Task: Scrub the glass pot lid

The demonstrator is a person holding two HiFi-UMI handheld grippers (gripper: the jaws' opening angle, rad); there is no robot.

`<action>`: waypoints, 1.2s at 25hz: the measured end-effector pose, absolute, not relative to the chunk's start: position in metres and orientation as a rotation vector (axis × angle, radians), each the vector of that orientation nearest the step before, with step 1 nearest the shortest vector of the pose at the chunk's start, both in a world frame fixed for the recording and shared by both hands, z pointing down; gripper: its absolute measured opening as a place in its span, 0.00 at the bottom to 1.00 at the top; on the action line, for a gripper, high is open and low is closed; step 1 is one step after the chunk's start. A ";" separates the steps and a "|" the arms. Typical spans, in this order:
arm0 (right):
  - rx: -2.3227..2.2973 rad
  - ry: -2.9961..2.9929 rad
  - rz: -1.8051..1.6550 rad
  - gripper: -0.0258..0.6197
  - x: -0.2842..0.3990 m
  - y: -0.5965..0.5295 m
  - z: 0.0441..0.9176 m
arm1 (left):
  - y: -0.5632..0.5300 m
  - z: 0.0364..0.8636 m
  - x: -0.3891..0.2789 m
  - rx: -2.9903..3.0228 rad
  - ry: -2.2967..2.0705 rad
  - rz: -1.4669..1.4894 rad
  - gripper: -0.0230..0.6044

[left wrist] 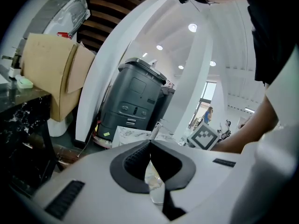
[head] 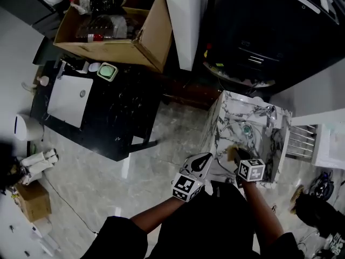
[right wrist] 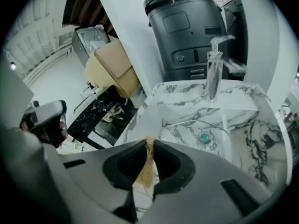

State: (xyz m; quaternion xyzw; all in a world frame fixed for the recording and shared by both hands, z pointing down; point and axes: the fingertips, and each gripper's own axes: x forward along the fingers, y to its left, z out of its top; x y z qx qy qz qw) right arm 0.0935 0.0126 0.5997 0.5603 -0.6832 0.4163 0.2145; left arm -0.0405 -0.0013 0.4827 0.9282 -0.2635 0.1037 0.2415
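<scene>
A thin curved metal rim shows in the marble sink, between my right gripper and the teal drain. It looks like the glass pot lid lying in the basin, its glass hard to make out. My right gripper is shut on a thin tan scrub pad and hovers over the sink's near edge. My left gripper is level and just left of the sink. Its jaws are closed tip to tip, with nothing showing between them.
A faucet stands at the sink's back edge. Behind it is a dark grey bin-like unit. A black marble table with a cardboard box stands to the left. Pale tiled floor lies between them.
</scene>
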 end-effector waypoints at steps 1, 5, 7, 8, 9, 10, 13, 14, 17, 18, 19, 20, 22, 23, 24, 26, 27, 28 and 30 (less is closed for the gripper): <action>1.602 -1.908 1.150 0.13 0.094 0.015 0.584 | 0.000 0.479 -0.042 2.544 -0.706 0.285 0.06; 1.719 -1.989 1.062 0.13 0.091 0.031 0.528 | 0.007 0.460 -0.041 2.667 -0.678 0.325 0.06; 1.737 -2.029 1.003 0.13 0.089 0.039 0.507 | 0.013 0.446 -0.035 2.732 -0.685 0.326 0.06; 1.746 -2.052 0.979 0.13 0.089 0.044 0.496 | 0.017 0.440 -0.033 2.734 -0.693 0.309 0.06; 1.761 -2.076 0.956 0.13 0.088 0.048 0.484 | 0.020 0.434 -0.031 2.724 -0.710 0.292 0.06; 1.782 -2.100 0.930 0.13 0.089 0.052 0.471 | 0.023 0.428 -0.030 2.710 -0.741 0.287 0.06; 1.850 -2.158 0.815 0.13 0.098 0.070 0.429 | 0.033 0.415 -0.024 2.698 -0.867 0.340 0.06; 1.870 -2.169 0.774 0.13 0.103 0.079 0.416 | 0.040 0.409 -0.020 2.706 -0.890 0.357 0.06; 1.933 -2.179 0.669 0.13 0.122 0.110 0.383 | 0.073 0.384 0.005 2.707 -0.856 0.298 0.06; 1.955 -2.183 0.642 0.13 0.127 0.122 0.374 | 0.087 0.375 0.014 2.706 -0.832 0.266 0.06; 1.976 -2.191 0.624 0.13 0.131 0.134 0.366 | 0.103 0.367 0.021 2.708 -0.815 0.243 0.06; 1.996 -2.203 0.612 0.13 0.133 0.148 0.359 | 0.119 0.359 0.026 2.712 -0.808 0.231 0.06; 2.022 -2.232 0.595 0.13 0.137 0.176 0.345 | 0.151 0.350 0.034 2.708 -0.820 0.227 0.06; 2.027 -2.247 0.584 0.13 0.139 0.191 0.339 | 0.168 0.347 0.037 2.698 -0.835 0.226 0.06; 2.027 -2.259 0.571 0.13 0.140 0.207 0.334 | 0.184 0.345 0.039 2.691 -0.853 0.221 0.06; 2.006 -2.275 0.545 0.13 0.141 0.241 0.328 | 0.218 0.340 0.045 2.702 -0.887 0.215 0.06; 1.985 -2.282 0.534 0.13 0.140 0.259 0.328 | 0.235 0.338 0.048 2.717 -0.902 0.218 0.06; 1.962 -2.291 0.521 0.13 0.139 0.277 0.329 | 0.252 0.337 0.051 2.731 -0.916 0.222 0.06; 1.931 -2.314 0.492 0.13 0.139 0.309 0.331 | 0.284 0.336 0.056 2.742 -0.937 0.234 0.06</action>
